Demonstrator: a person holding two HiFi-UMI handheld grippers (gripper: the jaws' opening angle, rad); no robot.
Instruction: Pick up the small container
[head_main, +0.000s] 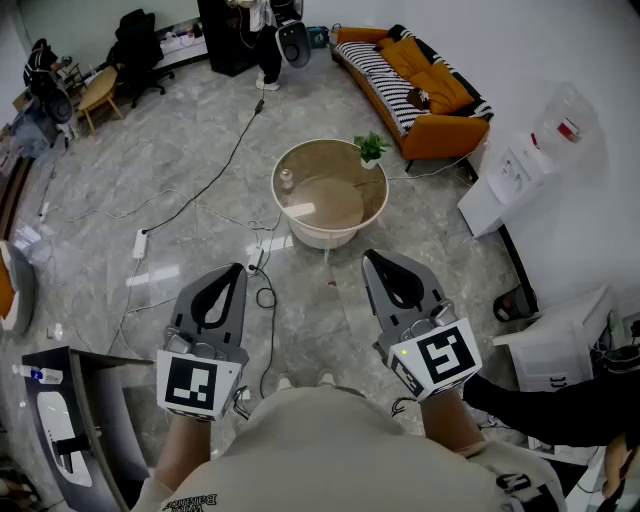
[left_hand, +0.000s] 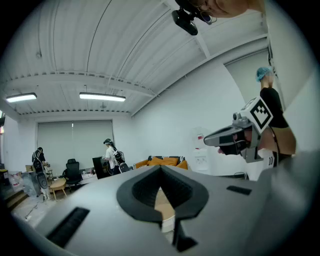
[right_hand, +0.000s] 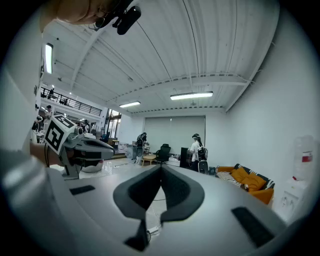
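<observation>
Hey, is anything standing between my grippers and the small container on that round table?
Nothing visible does. Left gripper and right gripper are shut and empty; only floor with loose cables lies before the round table. The small container stands near its left edge, the potted plant apart at the far right.
</observation>
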